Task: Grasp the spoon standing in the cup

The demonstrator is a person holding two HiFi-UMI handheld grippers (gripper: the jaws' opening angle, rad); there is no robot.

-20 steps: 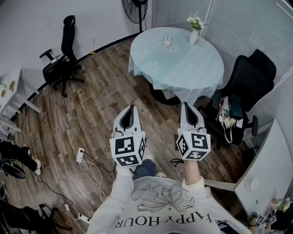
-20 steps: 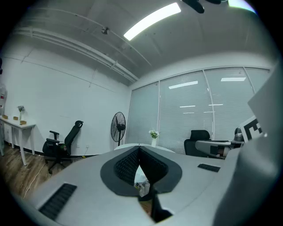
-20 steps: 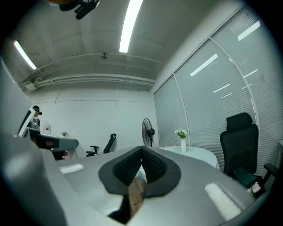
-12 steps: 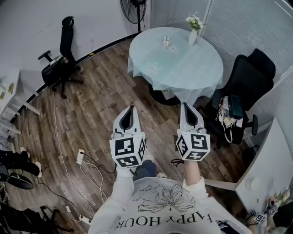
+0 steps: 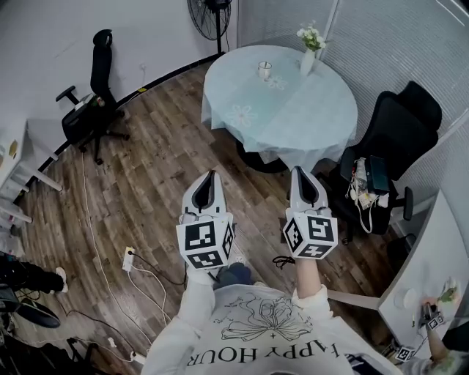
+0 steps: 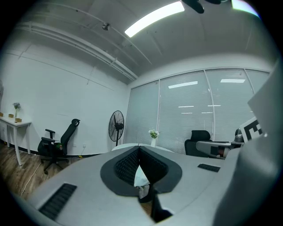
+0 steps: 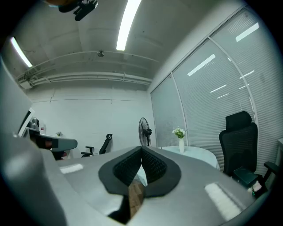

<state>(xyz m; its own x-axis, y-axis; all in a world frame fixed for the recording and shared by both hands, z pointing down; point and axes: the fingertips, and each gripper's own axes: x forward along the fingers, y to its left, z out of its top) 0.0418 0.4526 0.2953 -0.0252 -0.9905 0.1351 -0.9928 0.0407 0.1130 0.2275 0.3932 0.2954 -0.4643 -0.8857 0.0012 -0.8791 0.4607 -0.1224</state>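
A small white cup stands on the far side of the round table with the pale blue cloth; it is too small here for me to make out the spoon. My left gripper and my right gripper are held side by side over the wooden floor, well short of the table, pointing toward it. Both are shut with nothing between their pads. In the left gripper view the left gripper has its tips together, as does the right gripper in the right gripper view. The cup shows in neither gripper view.
A white vase of flowers stands near the cup. A black office chair with a bag sits right of the table, another chair at far left, a fan behind. Cables and a power strip lie on the floor.
Both grippers keep the same pose, shut. The room has slid slightly in the head view, the table a little farther up. A person's legs at the left edge have moved lower.
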